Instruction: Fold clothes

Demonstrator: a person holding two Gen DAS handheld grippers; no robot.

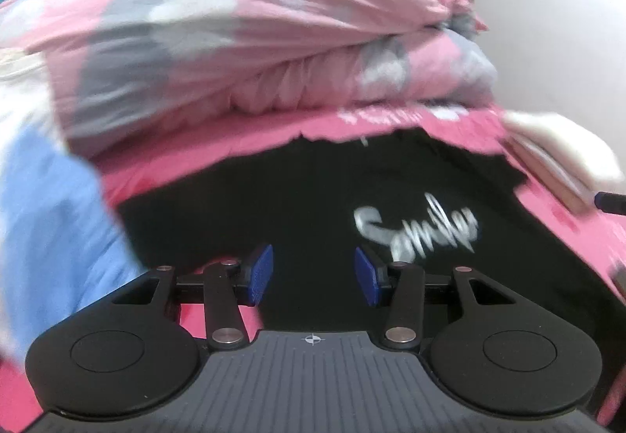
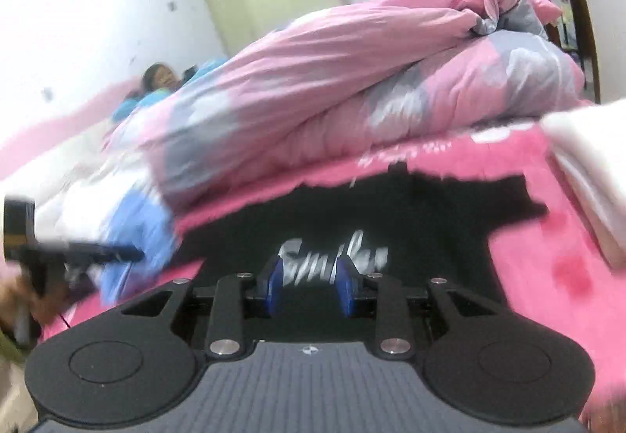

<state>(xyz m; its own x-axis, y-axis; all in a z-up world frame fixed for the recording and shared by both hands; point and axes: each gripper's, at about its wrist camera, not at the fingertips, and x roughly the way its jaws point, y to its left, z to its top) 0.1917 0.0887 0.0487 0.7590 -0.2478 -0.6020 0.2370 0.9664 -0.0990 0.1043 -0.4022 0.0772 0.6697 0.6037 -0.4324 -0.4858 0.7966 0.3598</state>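
Observation:
A black T-shirt (image 1: 293, 198) with white script lettering (image 1: 418, 227) lies spread flat on a pink bed sheet (image 1: 567, 237). My left gripper (image 1: 313, 270) hovers over the shirt's near left part, open, with only the dark cloth showing below between its blue pads. In the right wrist view the same shirt (image 2: 430, 221) lies ahead. My right gripper (image 2: 310, 286) is open by a narrower gap over the lettering (image 2: 332, 257), with nothing held. The left gripper (image 2: 117, 253) also shows from the side at the far left, in a hand. Both views are motion-blurred.
A thick folded pink and grey quilt (image 1: 254, 42) (image 2: 352, 81) rises just behind the shirt. Light blue cloth (image 1: 47, 218) (image 2: 133, 229) lies at its left, folded white cloth (image 1: 563, 143) (image 2: 587, 167) at its right. A person (image 2: 160, 77) lies at the far end of the bed.

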